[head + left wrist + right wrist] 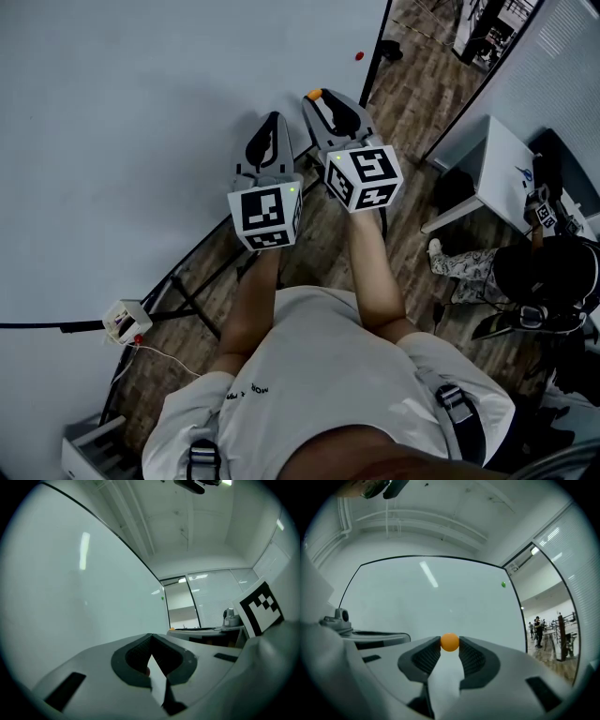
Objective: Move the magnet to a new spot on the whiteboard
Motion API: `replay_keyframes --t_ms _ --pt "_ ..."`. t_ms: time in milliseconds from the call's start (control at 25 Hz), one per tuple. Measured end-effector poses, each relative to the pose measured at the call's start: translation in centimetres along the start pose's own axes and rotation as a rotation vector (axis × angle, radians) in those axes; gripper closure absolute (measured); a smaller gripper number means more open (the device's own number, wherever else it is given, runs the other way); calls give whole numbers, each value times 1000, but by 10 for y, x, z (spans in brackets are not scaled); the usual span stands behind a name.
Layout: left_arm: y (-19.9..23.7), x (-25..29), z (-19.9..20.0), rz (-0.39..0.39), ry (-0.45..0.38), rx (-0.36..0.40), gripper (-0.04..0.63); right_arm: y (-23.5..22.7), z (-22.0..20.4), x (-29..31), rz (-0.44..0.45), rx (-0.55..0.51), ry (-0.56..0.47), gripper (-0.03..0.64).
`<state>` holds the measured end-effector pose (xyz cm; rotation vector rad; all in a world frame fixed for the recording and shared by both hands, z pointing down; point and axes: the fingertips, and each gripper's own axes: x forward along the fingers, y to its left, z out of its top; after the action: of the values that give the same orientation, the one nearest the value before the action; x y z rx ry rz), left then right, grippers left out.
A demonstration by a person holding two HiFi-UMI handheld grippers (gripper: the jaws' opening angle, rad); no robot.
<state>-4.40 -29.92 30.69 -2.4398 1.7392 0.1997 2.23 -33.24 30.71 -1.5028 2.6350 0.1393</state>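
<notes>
A small round orange magnet (449, 642) sits pinched between the tips of my right gripper (449, 645), which is shut on it. In the head view the orange magnet (315, 94) shows at the front of the right gripper (317, 97), right at the whiteboard (141, 112); whether it touches the board I cannot tell. Beside it on the left, my left gripper (274, 117) also points at the board. Its jaws meet at the tip with nothing held, as the left gripper (151, 636) shows in its own view.
A red dot (359, 55) sits near the whiteboard's right edge, and a green magnet (503, 584) is high on the board's right. The board's stand legs and a power strip (124, 321) lie on the wooden floor. A white table (487, 169) and a seated person (544, 281) are at right.
</notes>
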Motion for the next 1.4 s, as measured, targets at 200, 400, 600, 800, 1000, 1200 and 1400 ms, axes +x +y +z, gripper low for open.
replay_keyframes --t_ms 200,400,600,800,1000,1200,1400 --pt "2 1 2 4 -6 -1 592 -3 -1 9 3 12 7 486" --pt "4 4 3 10 -7 -7 592 -6 -3 16 13 18 18 486" --pt "6 2 4 17 -12 -8 592 -9 -4 20 16 21 23 486" --pt "7 4 4 18 -13 -9 592 -13 -2 28 20 13 18 486" --pt "9 3 5 22 -14 -7 592 -13 -1 36 30 -3 21 486" --pt "10 5 4 28 -11 -9 592 -18 -2 46 41 -3 31 486" --pt "12 6 6 33 -14 5 592 -20 0 55 46 -12 33 486"
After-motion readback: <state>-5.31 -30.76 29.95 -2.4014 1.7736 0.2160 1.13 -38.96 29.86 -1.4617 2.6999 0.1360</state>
